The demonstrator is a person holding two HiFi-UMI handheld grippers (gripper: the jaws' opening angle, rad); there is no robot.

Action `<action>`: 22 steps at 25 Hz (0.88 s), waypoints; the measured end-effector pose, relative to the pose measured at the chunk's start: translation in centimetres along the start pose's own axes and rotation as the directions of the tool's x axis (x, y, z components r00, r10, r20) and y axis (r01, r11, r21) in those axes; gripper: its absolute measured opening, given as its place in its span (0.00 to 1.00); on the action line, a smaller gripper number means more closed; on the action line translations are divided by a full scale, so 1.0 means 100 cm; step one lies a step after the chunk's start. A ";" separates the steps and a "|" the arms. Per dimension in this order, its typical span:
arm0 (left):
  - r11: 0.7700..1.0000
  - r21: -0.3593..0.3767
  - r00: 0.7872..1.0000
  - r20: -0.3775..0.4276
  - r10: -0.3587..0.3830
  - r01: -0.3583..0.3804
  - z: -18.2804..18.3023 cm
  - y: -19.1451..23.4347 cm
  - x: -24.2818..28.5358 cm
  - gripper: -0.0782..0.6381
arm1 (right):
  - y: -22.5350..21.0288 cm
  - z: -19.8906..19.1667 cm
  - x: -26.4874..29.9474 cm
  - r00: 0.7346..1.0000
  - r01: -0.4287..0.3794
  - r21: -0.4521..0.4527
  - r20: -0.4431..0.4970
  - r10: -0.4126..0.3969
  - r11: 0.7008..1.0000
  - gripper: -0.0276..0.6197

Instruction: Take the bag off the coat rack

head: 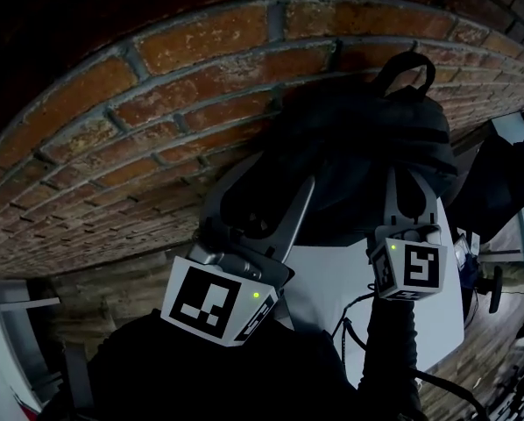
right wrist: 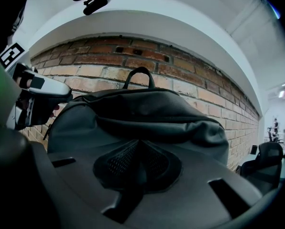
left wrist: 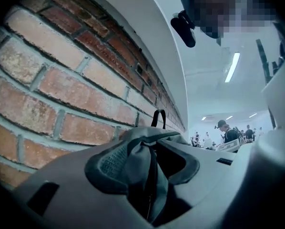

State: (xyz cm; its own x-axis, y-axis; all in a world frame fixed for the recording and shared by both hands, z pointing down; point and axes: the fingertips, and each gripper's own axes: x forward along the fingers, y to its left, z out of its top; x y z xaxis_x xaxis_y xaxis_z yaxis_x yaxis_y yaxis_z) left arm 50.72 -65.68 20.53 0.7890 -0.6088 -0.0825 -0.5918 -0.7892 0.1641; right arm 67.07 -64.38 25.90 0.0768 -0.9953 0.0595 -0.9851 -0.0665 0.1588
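Observation:
A black backpack (head: pixel 358 139) hangs against the brick wall (head: pixel 113 139), its top loop (head: pixel 408 64) upward; the hook is hidden. My left gripper (head: pixel 266 187) reaches the bag's left side. In the left gripper view its jaws stand wide apart (left wrist: pixel 145 163), with a loose fold of the bag's grey fabric (left wrist: pixel 142 147) lying between them. My right gripper (head: pixel 411 187) is at the bag's lower right. In the right gripper view its jaws are shut (right wrist: pixel 138 162), pinching a thin dark fold of the backpack (right wrist: pixel 142 113), whose loop (right wrist: pixel 138 75) shows above.
The brick wall (right wrist: pixel 190 85) fills the space behind the bag under a white arch (right wrist: pixel 147 27). A white tabletop (head: pixel 332 288) lies below the grippers. An office chair (right wrist: pixel 265 162) stands at right, and people (left wrist: pixel 227 131) are far off in the room.

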 end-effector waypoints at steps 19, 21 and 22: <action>0.980 -0.197 0.994 -0.104 -0.036 0.015 -0.056 -0.009 0.002 0.22 | -0.006 -0.004 -0.002 0.998 0.021 -0.005 0.052 -0.021 1.000 0.07; 0.975 -0.216 0.992 -0.109 -0.070 0.045 -0.056 -0.024 0.003 0.22 | -0.011 -0.003 0.002 0.998 0.026 0.003 0.060 -0.026 1.000 0.07; 0.972 -0.227 0.990 -0.110 -0.088 0.062 -0.056 -0.032 0.003 0.22 | -0.013 -0.002 0.004 0.998 0.022 0.004 0.063 -0.022 1.000 0.07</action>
State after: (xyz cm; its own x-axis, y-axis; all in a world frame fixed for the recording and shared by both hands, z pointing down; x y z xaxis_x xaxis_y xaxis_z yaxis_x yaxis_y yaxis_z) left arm 53.79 -62.89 25.53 0.8517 -0.5239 0.0123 -0.4891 -0.7862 0.3778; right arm 68.43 -64.72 25.88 0.0889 -0.9960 -0.0059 -0.9837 -0.0888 0.1563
